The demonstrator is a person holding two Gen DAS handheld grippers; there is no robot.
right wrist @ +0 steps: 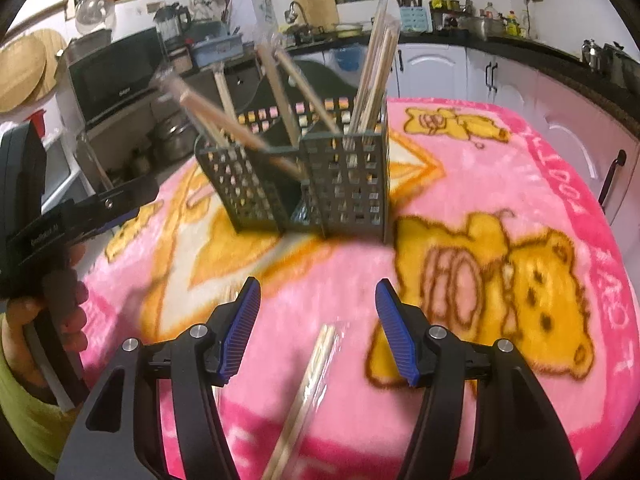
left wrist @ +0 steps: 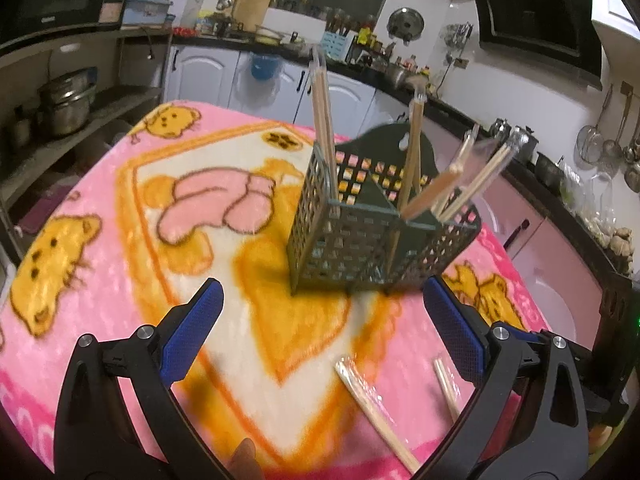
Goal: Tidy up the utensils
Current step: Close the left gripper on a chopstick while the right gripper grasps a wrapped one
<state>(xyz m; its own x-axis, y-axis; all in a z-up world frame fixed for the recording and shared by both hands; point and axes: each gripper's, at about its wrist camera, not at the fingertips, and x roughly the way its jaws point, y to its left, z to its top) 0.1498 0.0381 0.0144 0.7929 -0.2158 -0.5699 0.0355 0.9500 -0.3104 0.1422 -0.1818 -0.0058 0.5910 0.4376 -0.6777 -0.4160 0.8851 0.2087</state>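
Observation:
A dark green lattice utensil caddy stands on the pink bear blanket; it also shows in the right wrist view. Several wrapped chopstick pairs stand in its compartments. Two wrapped pairs lie flat on the blanket near my left gripper, one between the fingers and one by the right finger. My left gripper is open and empty, short of the caddy. My right gripper is open, with a wrapped pair lying on the blanket between its fingers.
The left hand-held gripper shows at the left of the right wrist view. Kitchen counters and white cabinets ring the table. A shelf with steel pots stands to the left. The blanket's edge drops off at the right.

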